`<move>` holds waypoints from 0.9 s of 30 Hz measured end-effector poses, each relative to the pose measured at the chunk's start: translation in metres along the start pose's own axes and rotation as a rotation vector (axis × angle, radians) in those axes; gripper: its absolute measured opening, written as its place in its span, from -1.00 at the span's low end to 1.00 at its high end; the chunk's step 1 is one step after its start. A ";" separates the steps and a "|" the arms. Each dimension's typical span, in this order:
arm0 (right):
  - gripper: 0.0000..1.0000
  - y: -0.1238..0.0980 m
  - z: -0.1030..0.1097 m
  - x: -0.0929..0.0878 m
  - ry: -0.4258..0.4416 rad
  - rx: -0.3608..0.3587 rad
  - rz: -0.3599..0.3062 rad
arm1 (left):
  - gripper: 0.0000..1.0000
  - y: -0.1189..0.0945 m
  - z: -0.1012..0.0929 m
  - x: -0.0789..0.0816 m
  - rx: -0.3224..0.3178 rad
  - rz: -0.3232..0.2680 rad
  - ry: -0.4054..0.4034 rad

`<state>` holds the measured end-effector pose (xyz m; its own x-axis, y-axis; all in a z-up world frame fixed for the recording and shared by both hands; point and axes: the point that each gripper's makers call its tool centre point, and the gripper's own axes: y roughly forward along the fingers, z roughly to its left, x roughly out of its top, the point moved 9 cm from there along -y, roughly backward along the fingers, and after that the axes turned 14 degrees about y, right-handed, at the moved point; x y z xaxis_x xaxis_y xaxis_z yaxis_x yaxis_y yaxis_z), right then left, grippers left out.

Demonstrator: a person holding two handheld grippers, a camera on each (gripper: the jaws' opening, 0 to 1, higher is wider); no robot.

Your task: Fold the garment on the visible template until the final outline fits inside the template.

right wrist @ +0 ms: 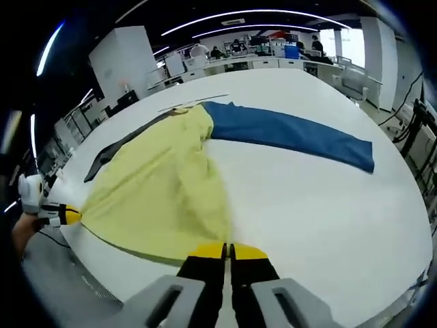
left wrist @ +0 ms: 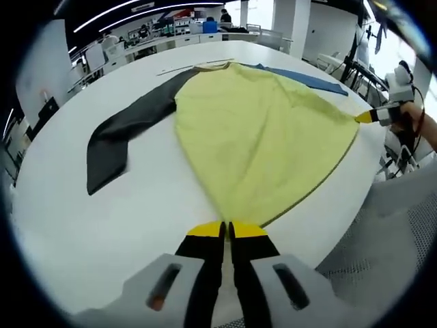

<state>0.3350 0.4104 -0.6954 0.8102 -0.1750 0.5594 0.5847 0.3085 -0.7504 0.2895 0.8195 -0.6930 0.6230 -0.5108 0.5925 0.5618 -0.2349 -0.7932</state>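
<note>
Blue sleeve (right wrist: 293, 135) full-length in right gripper view

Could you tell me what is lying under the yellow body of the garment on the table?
Around the yellow body, only the white table shows, with the dark sleeve and the blue sleeve spread out from it. Whatever lies directly beneath is covered.

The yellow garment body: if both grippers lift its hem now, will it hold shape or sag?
The yellow garment body will likely sag: it lies flat and thin, faintly rippled. It probably weighs little. The dark sleeve and blue sleeve would likely trail limply.
</note>
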 end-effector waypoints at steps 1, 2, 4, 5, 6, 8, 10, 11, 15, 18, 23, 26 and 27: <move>-1.00 0.000 -0.001 -0.002 0.003 -0.001 0.004 | -1.00 0.000 0.000 -0.001 0.000 0.002 0.000; -1.00 0.000 -0.001 -0.003 0.004 -0.001 0.005 | -1.00 -0.001 -0.001 -0.001 -0.001 0.004 0.000; -1.00 -0.001 -0.002 -0.006 0.009 -0.001 0.010 | -1.00 -0.001 -0.001 -0.002 -0.002 0.007 0.002; -1.00 -0.002 -0.002 -0.006 0.012 -0.001 0.012 | -1.00 -0.002 -0.001 -0.003 -0.003 0.009 0.003; -1.00 -0.002 -0.002 -0.007 0.013 -0.001 0.012 | -1.00 -0.002 -0.001 -0.003 -0.005 0.010 0.004; -1.00 -0.002 -0.002 -0.007 0.012 -0.001 0.013 | -1.00 -0.002 -0.001 -0.003 -0.007 0.011 0.004; -1.00 -0.002 -0.002 -0.008 0.015 -0.001 0.013 | -1.00 -0.002 -0.002 -0.004 -0.006 0.014 0.007; -1.00 -0.002 -0.002 -0.008 0.015 -0.001 0.014 | -1.00 -0.002 -0.002 -0.004 -0.005 0.015 0.008; -1.00 0.001 -0.002 -0.008 -0.024 0.008 0.026 | -0.99 -0.001 -0.002 -0.004 -0.001 0.017 0.019; -0.93 0.000 -0.003 -0.004 -0.051 -0.008 0.014 | -0.94 -0.001 -0.001 -0.004 0.013 -0.004 0.046; -0.64 -0.003 -0.005 0.007 -0.024 0.000 -0.004 | -0.60 -0.004 0.001 -0.003 0.002 -0.062 0.004; -0.46 -0.004 -0.004 0.016 -0.026 0.010 -0.022 | -0.42 -0.006 0.005 0.002 -0.003 -0.141 -0.035; -0.41 -0.003 -0.002 0.020 -0.019 0.028 -0.032 | -0.38 -0.008 0.007 0.003 0.001 -0.160 -0.037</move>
<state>0.3491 0.4037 -0.6826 0.7898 -0.1678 0.5899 0.6090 0.3286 -0.7219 0.2908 0.8251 -0.6838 0.5451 -0.4365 0.7158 0.6561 -0.3095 -0.6883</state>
